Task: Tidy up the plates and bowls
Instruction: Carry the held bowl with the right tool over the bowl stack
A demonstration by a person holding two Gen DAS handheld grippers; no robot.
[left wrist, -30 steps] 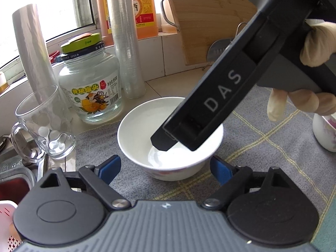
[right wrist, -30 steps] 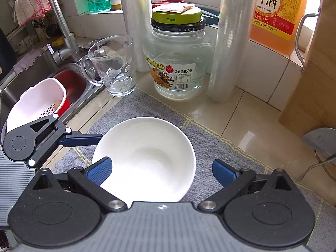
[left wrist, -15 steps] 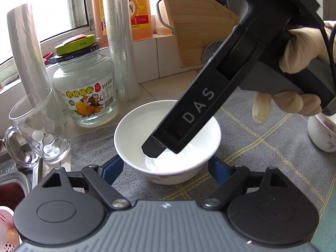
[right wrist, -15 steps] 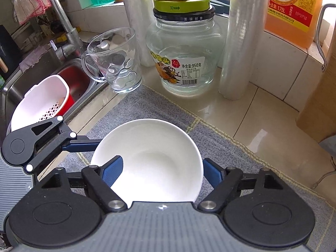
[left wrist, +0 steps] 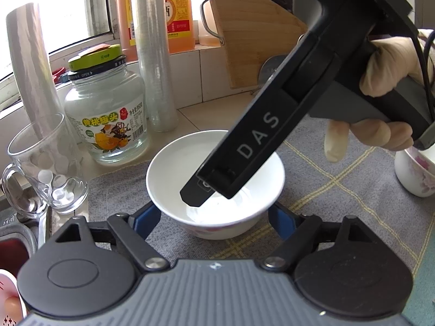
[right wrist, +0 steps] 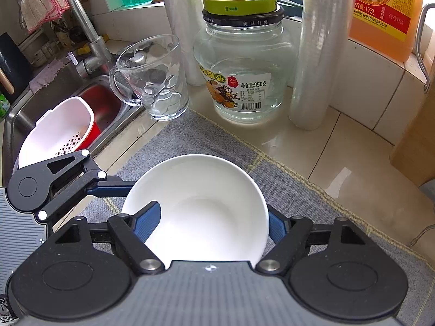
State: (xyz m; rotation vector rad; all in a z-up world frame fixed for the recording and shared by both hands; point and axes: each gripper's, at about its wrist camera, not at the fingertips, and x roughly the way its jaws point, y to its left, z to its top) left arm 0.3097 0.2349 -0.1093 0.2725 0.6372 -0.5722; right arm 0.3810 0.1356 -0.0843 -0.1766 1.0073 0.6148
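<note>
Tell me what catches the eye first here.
A white bowl on the grey mat sits between the jaws of both the left gripper and the right gripper, which have just been closing; whether their pads press it is unclear. Behind it stand a green-lidded glass jar and a glass mug.

Two bowls: plain white bowl, flowered bowl at mat's right edge. One glass mug. One lidded jar. Two film rolls. One orange bottle. One white colander in sink.
</note>
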